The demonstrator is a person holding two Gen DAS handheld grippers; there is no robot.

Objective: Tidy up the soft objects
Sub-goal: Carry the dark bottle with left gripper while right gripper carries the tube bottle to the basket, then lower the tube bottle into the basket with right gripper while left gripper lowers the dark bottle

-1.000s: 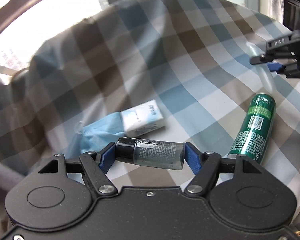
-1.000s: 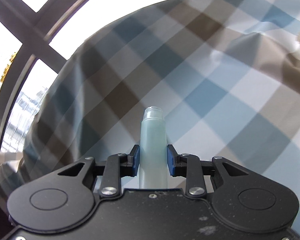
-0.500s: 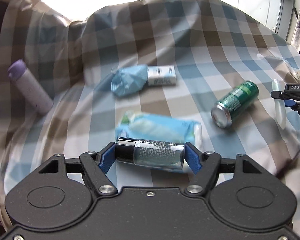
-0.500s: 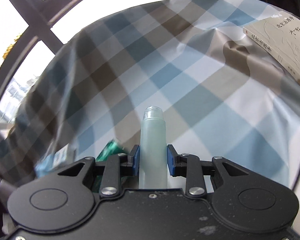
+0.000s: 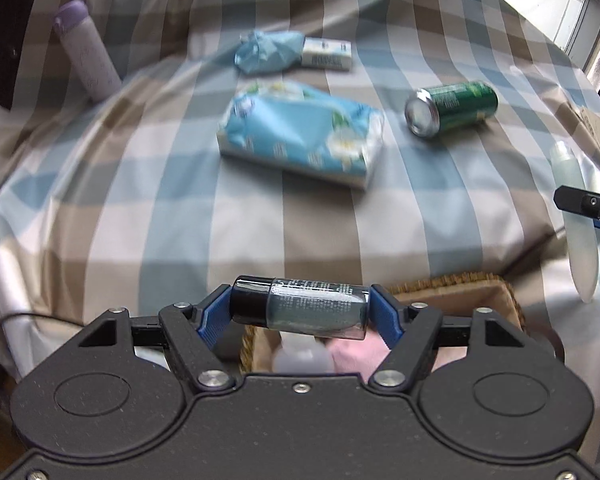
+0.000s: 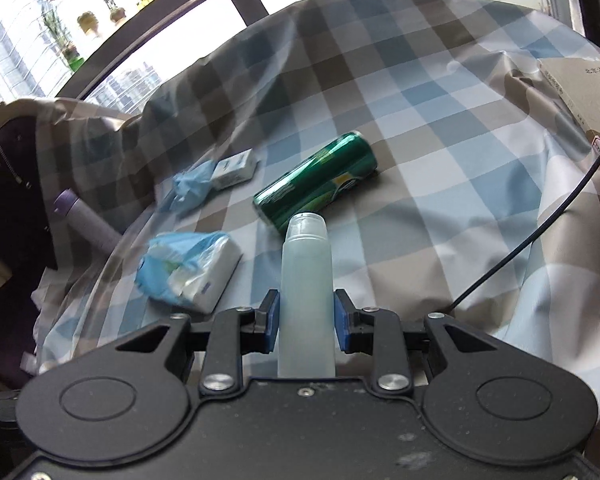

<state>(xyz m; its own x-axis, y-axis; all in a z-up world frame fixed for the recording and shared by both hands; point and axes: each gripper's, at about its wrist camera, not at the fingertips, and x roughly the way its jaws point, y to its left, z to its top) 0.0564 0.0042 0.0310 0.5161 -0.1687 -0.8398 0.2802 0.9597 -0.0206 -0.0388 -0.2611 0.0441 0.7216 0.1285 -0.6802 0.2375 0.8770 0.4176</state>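
Observation:
My left gripper (image 5: pixel 300 314) is shut on a small clear bottle with a black cap (image 5: pixel 300 312), held crosswise above a wicker basket (image 5: pixel 456 292). The basket holds a pink soft item (image 5: pixel 356 354) and a pale bottle (image 5: pixel 300 358). My right gripper (image 6: pixel 306 316) is shut on a pale frosted tube (image 6: pixel 306 272), which also shows at the right in the left wrist view (image 5: pixel 576 224). A blue tissue pack (image 5: pixel 300 132) (image 6: pixel 188 270) lies on the checked cloth. A crumpled blue mask (image 5: pixel 268 52) (image 6: pixel 190 188) lies beside a small white pack (image 5: pixel 326 54) (image 6: pixel 236 168).
A green can (image 5: pixel 452 108) (image 6: pixel 320 182) lies on its side. A lilac flask (image 5: pixel 88 56) (image 6: pixel 84 220) leans at the left. A book (image 6: pixel 584 88) lies at the right edge, with a black cable (image 6: pixel 532 240) hanging near it. Windows stand behind the cloth-covered surface (image 6: pixel 420 128).
Both grippers have pulled back and tilted down with their bottles still held. The tissue pack, can, flask and wicker basket have come into view.

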